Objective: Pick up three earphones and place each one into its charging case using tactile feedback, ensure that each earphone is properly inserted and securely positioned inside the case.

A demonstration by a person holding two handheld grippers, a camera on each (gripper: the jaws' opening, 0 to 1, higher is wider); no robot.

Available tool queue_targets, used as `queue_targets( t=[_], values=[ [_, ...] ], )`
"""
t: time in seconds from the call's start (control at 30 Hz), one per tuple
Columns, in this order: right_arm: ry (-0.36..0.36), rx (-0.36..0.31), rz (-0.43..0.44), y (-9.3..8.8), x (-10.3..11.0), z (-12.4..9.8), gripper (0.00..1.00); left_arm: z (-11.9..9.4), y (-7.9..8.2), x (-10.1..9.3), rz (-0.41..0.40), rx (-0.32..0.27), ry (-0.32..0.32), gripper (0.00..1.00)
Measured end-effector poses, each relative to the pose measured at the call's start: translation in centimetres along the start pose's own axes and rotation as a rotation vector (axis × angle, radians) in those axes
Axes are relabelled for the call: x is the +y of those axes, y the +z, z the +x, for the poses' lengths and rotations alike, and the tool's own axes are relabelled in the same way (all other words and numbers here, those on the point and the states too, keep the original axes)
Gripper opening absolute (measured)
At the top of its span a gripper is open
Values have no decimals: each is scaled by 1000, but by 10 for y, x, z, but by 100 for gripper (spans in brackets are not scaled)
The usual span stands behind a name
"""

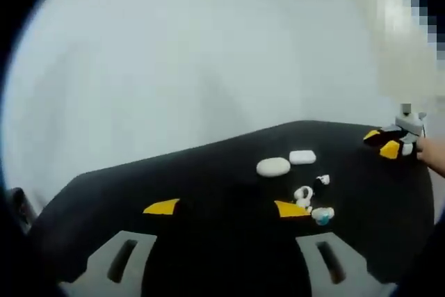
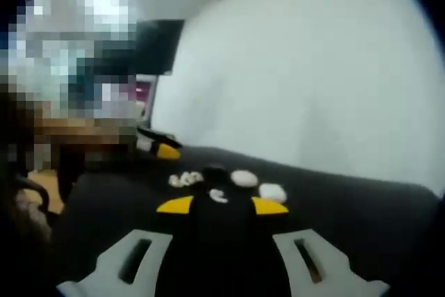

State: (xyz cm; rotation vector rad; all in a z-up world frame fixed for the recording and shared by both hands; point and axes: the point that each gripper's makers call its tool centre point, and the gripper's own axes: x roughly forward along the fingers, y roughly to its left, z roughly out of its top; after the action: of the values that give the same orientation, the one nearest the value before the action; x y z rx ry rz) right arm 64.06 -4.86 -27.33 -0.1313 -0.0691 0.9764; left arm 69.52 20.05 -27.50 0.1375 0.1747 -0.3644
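On a black table (image 1: 208, 186) lie two white charging cases, an oval one (image 1: 273, 166) and a rounded rectangular one (image 1: 302, 157). Near them lie three small white earphones: one (image 1: 322, 179) by itself, one (image 1: 303, 195), and one with a blue part (image 1: 322, 215) by my left jaw tip. My left gripper (image 1: 226, 208) is open and holds nothing, short of these things. In the right gripper view the cases (image 2: 244, 178) (image 2: 272, 192) and earphones (image 2: 184, 179) (image 2: 218, 195) lie just beyond my open, empty right gripper (image 2: 222, 205).
A white backdrop (image 1: 208, 67) rises behind the table. The right gripper (image 1: 389, 142), held by a hand (image 1: 434, 154), hovers at the table's far right edge. In the right gripper view the left gripper (image 2: 160, 149) sits at the left, under a dark screen (image 2: 156, 46).
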Motion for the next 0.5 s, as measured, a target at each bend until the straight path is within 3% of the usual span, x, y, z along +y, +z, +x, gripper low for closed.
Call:
queue_targets(
  t=[0.07, 0.17, 0.37, 0.5],
  values=[
    [5, 3, -4, 0, 1, 0, 31, 5, -2, 1, 16, 18, 17, 46],
    [7, -2, 0, 0, 1, 0, 31, 13, -10, 5, 129, 73, 49, 44],
    [13, -8, 6, 1, 1, 1, 31, 19, -2, 1, 61, 27, 33, 45],
    [9, -11, 10, 2, 0, 1, 31, 26, -4, -4, 69, 46, 29, 45]
  ],
)
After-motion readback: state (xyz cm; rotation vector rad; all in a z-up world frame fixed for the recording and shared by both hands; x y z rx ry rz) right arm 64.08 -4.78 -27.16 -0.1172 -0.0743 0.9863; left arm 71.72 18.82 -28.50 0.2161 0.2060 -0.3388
